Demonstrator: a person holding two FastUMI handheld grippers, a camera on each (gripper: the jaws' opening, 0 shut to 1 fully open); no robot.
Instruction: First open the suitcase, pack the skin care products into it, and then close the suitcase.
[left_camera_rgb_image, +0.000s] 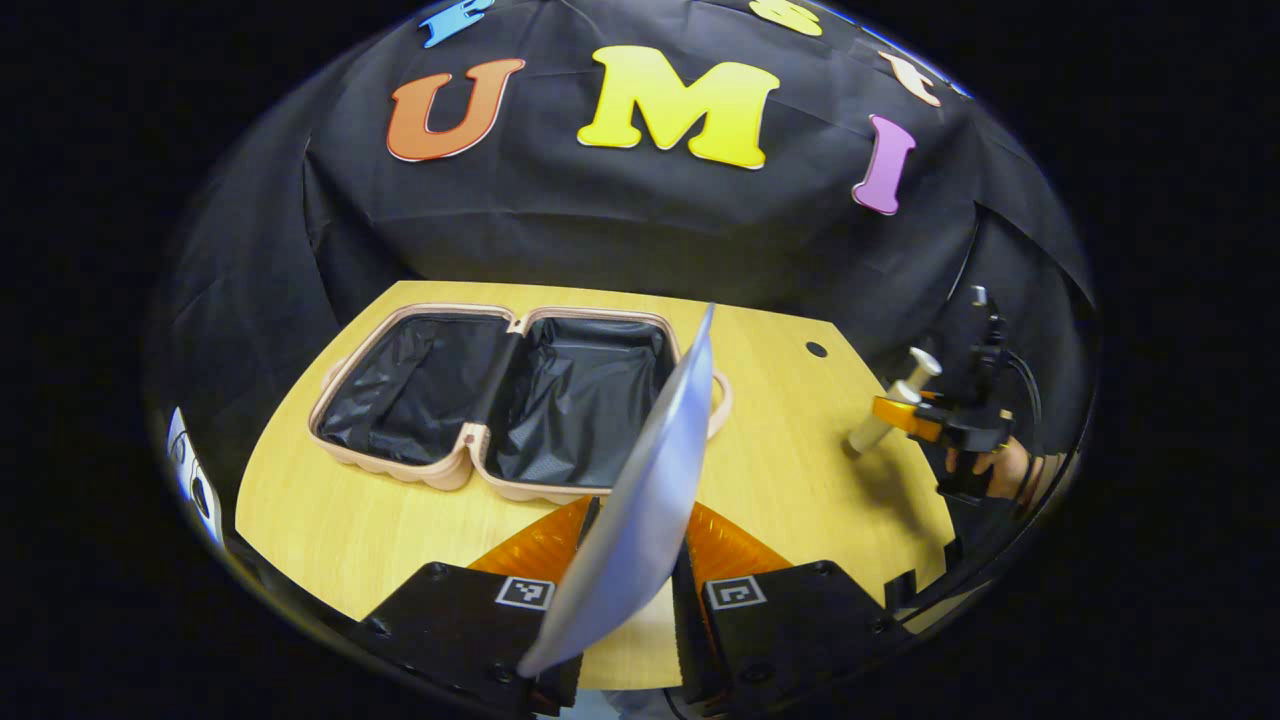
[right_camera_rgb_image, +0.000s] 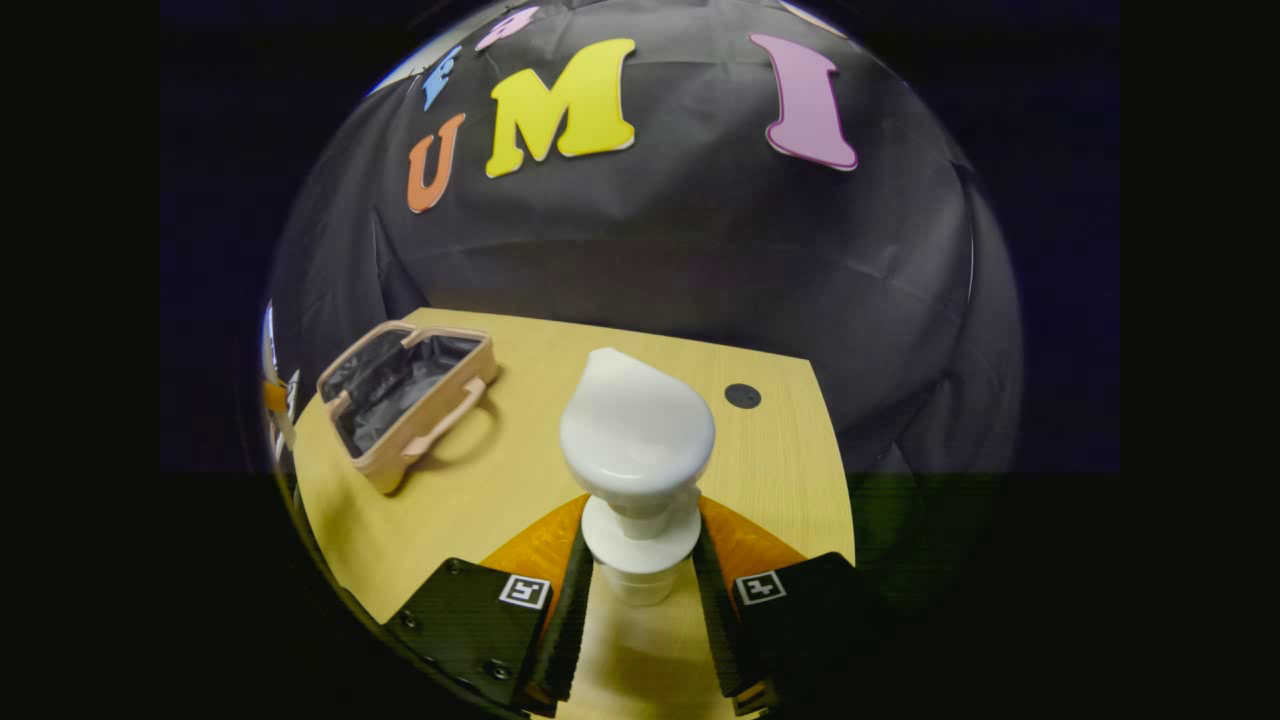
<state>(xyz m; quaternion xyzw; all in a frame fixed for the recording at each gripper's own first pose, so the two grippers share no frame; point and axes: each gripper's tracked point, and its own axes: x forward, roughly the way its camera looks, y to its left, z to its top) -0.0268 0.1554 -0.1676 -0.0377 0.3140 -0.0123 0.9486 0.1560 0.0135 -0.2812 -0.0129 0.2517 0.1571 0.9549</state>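
Open suitcase (left_camera_rgb_image: 505, 400) lies flat at the far left of the table (left_camera_rgb_image: 780, 470), both black-lined halves up and holding nothing. Left gripper (left_camera_rgb_image: 628, 580), at the near edge, pinches a flat silvery sachet (left_camera_rgb_image: 650, 480) on edge between its fingers; the sachet's long axis runs away from the fingers towards the suitcase, its far tip over the right half's rim, so the case lies straight ahead and just beyond. Right gripper (right_camera_rgb_image: 640, 590) pinches the neck of a white pump bottle (right_camera_rgb_image: 637, 440), long axis pointing forward along the fingers; from it the suitcase (right_camera_rgb_image: 410, 400) lies far to the left, well apart. In the left gripper view this gripper (left_camera_rgb_image: 915, 415) hangs at the table's right edge, held by a hand (left_camera_rgb_image: 1000, 465). Judged nearer: the left gripper. Count: one suitcase, one sachet, one bottle, two grippers
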